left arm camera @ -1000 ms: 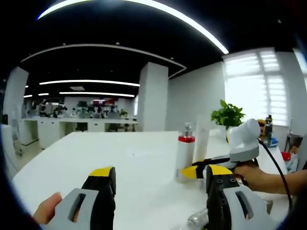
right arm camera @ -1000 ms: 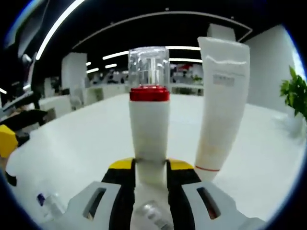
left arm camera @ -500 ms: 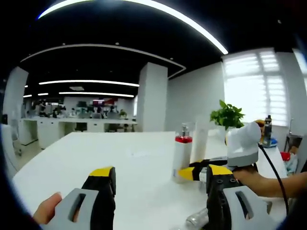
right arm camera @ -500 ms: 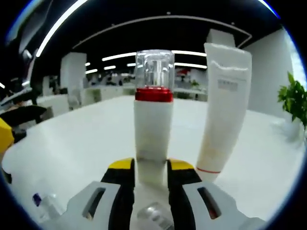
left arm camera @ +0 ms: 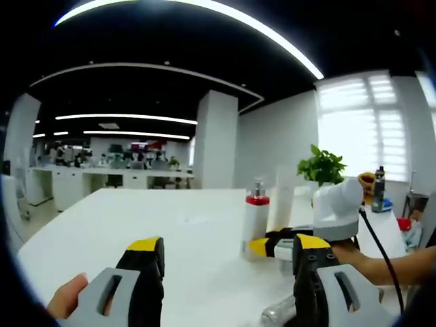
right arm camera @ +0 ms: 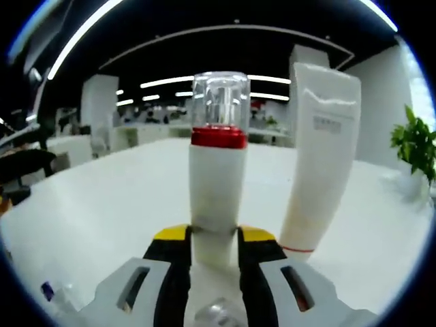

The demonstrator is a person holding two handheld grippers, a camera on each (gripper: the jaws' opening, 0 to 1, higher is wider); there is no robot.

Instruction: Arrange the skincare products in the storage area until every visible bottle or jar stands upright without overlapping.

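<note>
Right gripper (right arm camera: 214,238): clenched on the base of the pump bottle (right arm camera: 218,184).
Pump bottle: upright on the white table (left arm camera: 136,225), just left of the standing white tube (right arm camera: 320,157).
Left gripper (left arm camera: 225,259): released, holding nothing, near table edge.
Step in hand: seating the bottle upright, apparently.
Next move: release cleanly; a lying bottle (left arm camera: 276,313) near the left gripper likely needs standing.
</note>
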